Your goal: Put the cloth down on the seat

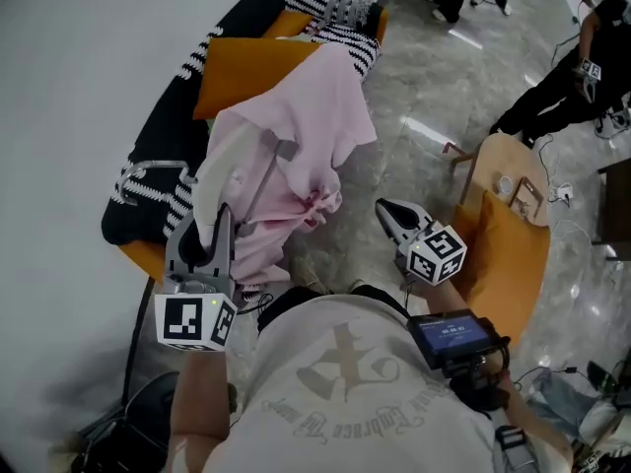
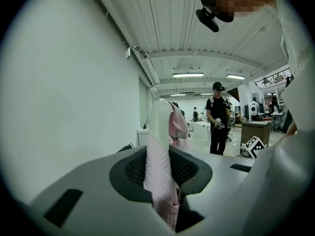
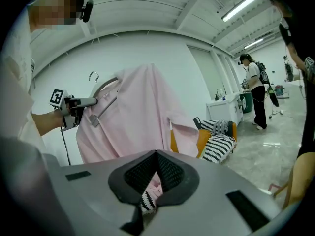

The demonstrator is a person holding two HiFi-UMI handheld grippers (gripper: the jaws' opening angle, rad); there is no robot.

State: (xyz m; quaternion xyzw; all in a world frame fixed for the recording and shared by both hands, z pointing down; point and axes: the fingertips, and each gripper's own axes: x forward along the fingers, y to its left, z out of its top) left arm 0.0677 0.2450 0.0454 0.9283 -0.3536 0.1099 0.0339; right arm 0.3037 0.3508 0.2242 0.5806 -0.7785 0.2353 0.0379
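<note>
Gripping a bunched fold of the pink cloth (image 1: 296, 136), the left gripper (image 1: 223, 220) has its fingers (image 2: 132, 170) clenched on the fabric. The fabric rises between them and spreads out past their tips, apparently over a grey hanger (image 3: 105, 86).

Beyond those fingers, under the hanging cloth, is the seat (image 1: 143, 256), an orange chair draped with a black-and-white striped throw (image 1: 340, 18) and carrying an orange cushion (image 1: 246, 67). Most of the cloth hangs in the air, and I cannot tell whether its lower hem touches the seat.

Further right, the right gripper (image 1: 386, 211) hovers just beside the cloth's edge, its fingers (image 3: 173, 173) pressed together on nothing.

To my eye the cloth is not yet laid. Doing it well means carrying the left fingers forward and down over the cushion so the fabric settles flat rather than in a heap. They should let go only once the seat bears its weight, and the hanger hook should stay clear of the throw.
</note>
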